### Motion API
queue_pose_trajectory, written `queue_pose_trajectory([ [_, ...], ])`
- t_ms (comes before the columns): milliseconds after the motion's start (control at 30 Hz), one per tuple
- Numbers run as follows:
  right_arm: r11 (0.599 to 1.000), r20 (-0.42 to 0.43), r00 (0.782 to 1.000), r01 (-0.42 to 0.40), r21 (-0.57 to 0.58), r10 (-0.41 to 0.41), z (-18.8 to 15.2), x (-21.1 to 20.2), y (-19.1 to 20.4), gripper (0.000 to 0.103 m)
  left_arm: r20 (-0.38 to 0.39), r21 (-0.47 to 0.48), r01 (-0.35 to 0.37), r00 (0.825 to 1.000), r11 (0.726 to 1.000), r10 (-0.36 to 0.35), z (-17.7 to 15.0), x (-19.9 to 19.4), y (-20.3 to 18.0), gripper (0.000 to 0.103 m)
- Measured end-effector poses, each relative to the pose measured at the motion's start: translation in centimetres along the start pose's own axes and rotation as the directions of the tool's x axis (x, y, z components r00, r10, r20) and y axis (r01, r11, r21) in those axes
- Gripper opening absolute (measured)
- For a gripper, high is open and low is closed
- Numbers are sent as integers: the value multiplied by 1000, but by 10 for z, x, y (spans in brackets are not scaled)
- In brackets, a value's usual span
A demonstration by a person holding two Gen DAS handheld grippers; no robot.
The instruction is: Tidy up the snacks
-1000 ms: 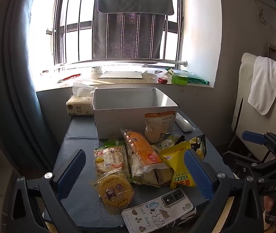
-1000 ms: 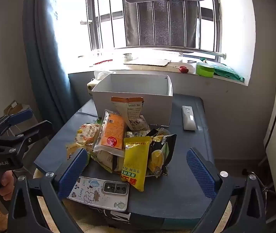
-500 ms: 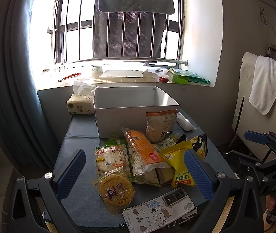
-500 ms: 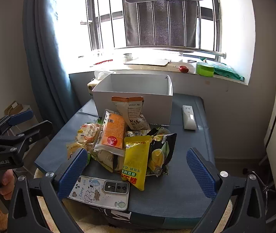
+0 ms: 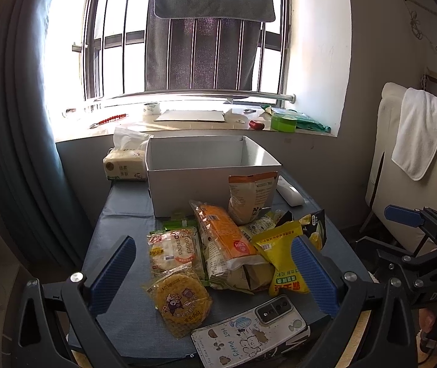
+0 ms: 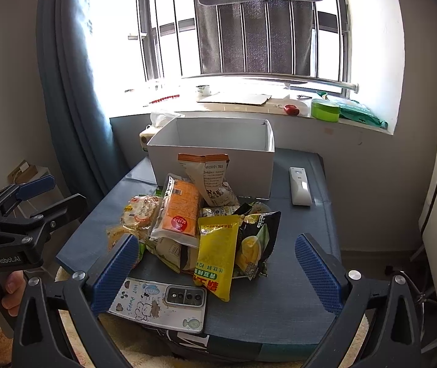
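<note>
The snacks (image 5: 233, 245) lie heaped on the worktop (image 5: 120, 245) just in front of the empty white box (image 5: 200, 165), one tan pouch (image 5: 250, 197) leaning against its wall. Both the left hand-held gripper (image 5: 212, 276) and the right hand-held gripper (image 6: 215, 273) hover near the pile, jaws spread wide, holding nothing. The packets look light, soft and crinkly, likely slippery; a pinch on a sealed edge, as on the yellow packet (image 6: 217, 254), should hold best without crushing the contents.
</note>
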State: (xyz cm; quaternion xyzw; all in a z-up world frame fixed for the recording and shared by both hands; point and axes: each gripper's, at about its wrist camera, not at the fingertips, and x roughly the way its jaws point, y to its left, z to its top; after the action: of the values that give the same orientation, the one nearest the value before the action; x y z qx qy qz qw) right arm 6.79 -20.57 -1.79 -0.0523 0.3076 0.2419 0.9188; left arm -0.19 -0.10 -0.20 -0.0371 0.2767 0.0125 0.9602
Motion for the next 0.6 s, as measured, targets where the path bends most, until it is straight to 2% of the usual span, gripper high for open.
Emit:
queue_pose_trajectory([
  [600,1000,1,1000,-11,-5,11,-1,2,2,103,-1,4,-9,1000,1000,9,0,0,1,103],
])
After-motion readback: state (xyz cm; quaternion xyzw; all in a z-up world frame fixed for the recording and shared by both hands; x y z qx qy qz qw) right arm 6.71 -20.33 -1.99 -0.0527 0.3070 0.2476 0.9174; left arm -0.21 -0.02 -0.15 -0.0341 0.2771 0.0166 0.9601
